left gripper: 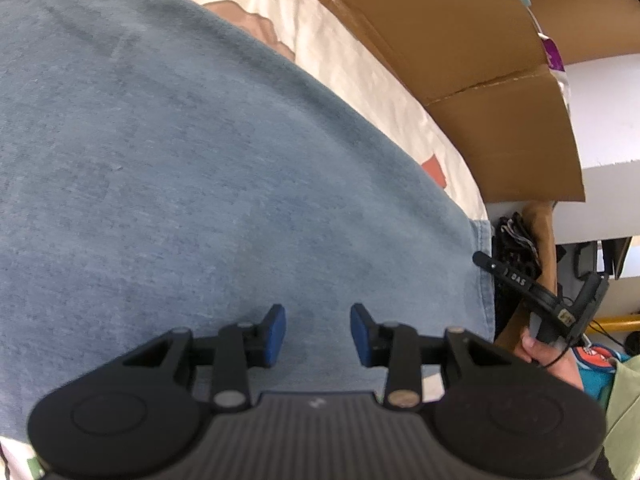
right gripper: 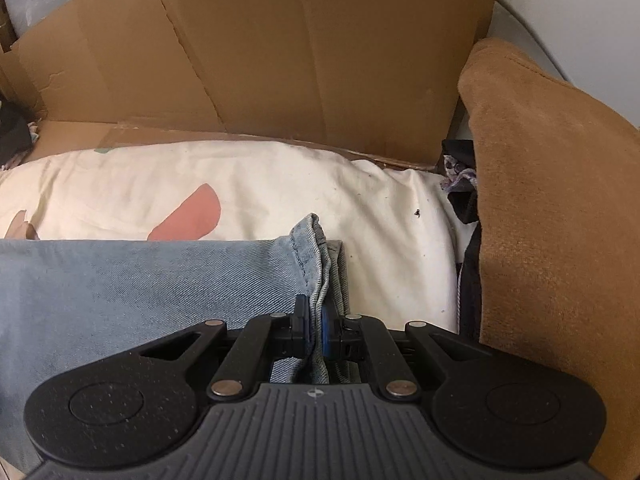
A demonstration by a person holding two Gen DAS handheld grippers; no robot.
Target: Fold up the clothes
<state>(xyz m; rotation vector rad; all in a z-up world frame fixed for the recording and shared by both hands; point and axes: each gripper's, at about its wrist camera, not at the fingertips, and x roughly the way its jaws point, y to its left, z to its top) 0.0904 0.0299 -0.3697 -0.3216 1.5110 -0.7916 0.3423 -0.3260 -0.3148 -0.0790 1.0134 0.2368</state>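
Observation:
A light blue denim garment (left gripper: pixel 192 168) lies spread flat over a cream bedsheet (left gripper: pixel 360 64) and fills most of the left wrist view. My left gripper (left gripper: pixel 318 332) hovers just over the denim, open, with nothing between its blue pads (left gripper: pixel 276 334). In the right wrist view my right gripper (right gripper: pixel 315 330) is shut on the garment's stitched hem edge (right gripper: pixel 316 264), which bunches up between the fingers at the right end of the denim (right gripper: pixel 140 280). The right gripper (left gripper: pixel 556 308) also shows in the left wrist view, held in a person's hand (left gripper: pixel 536 350) past the denim's right edge.
Flattened brown cardboard (right gripper: pixel 300 60) stands along the far side of the bed. A brown plush cushion (right gripper: pixel 560 220) rises on the right, with dark cloth (right gripper: pixel 464 196) wedged beside it. The cream sheet (right gripper: pixel 260 184) with pink patches lies bare beyond the denim.

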